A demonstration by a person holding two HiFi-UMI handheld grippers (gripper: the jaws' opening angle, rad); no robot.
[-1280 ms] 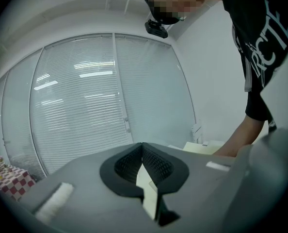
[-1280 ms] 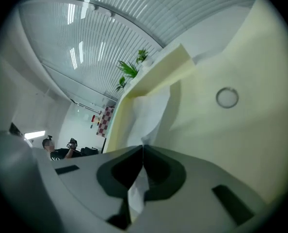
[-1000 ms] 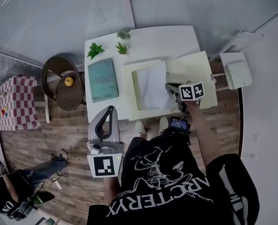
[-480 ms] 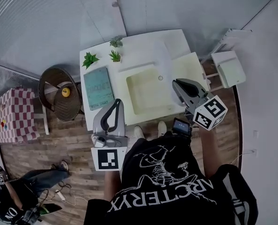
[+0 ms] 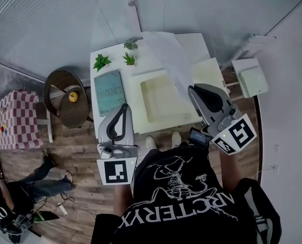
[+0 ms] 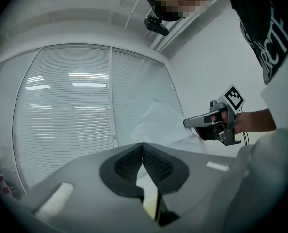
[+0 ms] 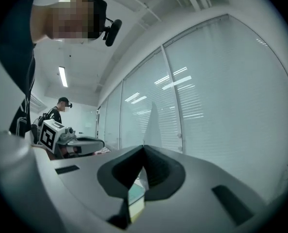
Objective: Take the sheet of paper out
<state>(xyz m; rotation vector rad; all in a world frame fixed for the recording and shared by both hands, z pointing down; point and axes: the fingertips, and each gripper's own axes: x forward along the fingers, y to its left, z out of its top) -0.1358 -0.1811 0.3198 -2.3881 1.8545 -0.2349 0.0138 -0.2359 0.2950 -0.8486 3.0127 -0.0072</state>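
Observation:
A thin white sheet of paper (image 5: 167, 60) hangs in the air above the table, pinched at its near edge by my right gripper (image 5: 190, 89), which is shut on it. In the right gripper view the sheet (image 7: 153, 123) rises edge-on from between the closed jaws (image 7: 144, 147). Below it an open pale yellow folder (image 5: 163, 99) lies on the white table (image 5: 191, 42). My left gripper (image 5: 122, 107) is held over the table's near left edge, jaws shut and empty. The left gripper view shows the sheet (image 6: 163, 125) and the right gripper (image 6: 188, 123) beyond its jaws (image 6: 142, 144).
A teal book (image 5: 109, 91) lies left of the folder. Two small potted plants (image 5: 101, 61) (image 5: 129, 58) stand at the table's back left. A wicker chair (image 5: 64, 93) holds a yellow object. A white stool (image 5: 252, 78) is on the right, and a person (image 5: 11, 207) at the lower left.
The right gripper has risen and rolled, lifting the sheet off the open folder into the air. The left gripper has risen slightly.

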